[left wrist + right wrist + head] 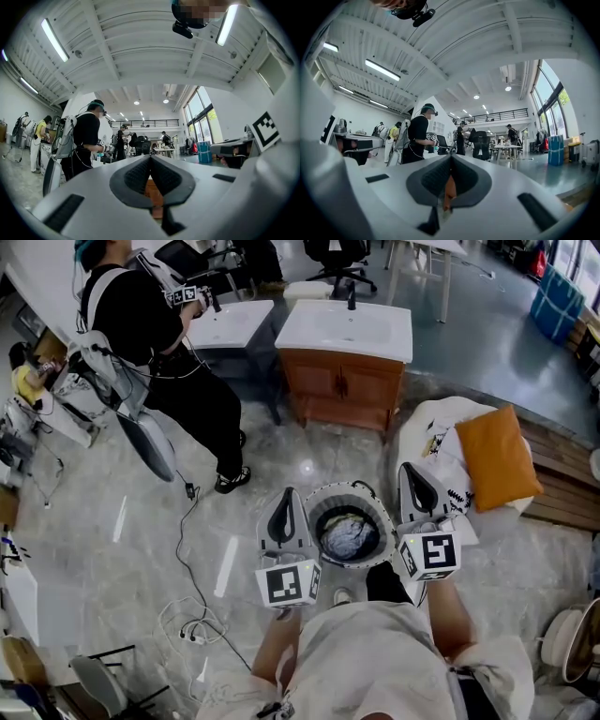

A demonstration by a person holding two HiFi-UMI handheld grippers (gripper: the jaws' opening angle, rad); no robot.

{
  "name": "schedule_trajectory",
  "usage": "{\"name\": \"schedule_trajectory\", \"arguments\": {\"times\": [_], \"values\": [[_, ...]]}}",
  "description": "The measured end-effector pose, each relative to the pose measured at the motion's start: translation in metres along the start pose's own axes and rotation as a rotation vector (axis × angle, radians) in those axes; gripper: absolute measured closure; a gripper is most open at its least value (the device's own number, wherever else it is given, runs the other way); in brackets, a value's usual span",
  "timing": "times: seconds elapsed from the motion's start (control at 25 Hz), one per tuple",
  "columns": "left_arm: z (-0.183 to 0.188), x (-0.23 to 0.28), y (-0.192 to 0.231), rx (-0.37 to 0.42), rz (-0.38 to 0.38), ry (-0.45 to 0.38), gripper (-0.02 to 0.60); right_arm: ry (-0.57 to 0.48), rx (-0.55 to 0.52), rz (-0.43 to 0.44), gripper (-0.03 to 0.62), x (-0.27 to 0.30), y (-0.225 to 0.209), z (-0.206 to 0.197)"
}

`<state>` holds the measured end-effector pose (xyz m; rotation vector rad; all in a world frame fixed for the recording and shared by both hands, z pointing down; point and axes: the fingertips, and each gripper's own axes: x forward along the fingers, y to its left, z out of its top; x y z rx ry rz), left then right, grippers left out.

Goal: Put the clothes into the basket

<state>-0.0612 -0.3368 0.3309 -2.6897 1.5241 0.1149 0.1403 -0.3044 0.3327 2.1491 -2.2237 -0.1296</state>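
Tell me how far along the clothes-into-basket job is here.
Done: a grey garment lies in the basket. In hand: nothing; the left gripper and right gripper flank the basket, shut and empty. Left: perhaps the white printed cloth beside the orange cushion, if it is clothing.

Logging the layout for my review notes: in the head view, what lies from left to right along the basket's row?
left tool → basket → right tool → orange cushion
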Motion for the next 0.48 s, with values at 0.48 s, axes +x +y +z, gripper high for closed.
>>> {"name": "schedule_trajectory", "arguments": {"times": [0.48], "values": [[-0.0016,-0.0001,0.0013,-0.005,0.002,0.002,0.580,0.009,-0.006,-0.005,0.606,0.0013,0.0004,-0.0028]]}}
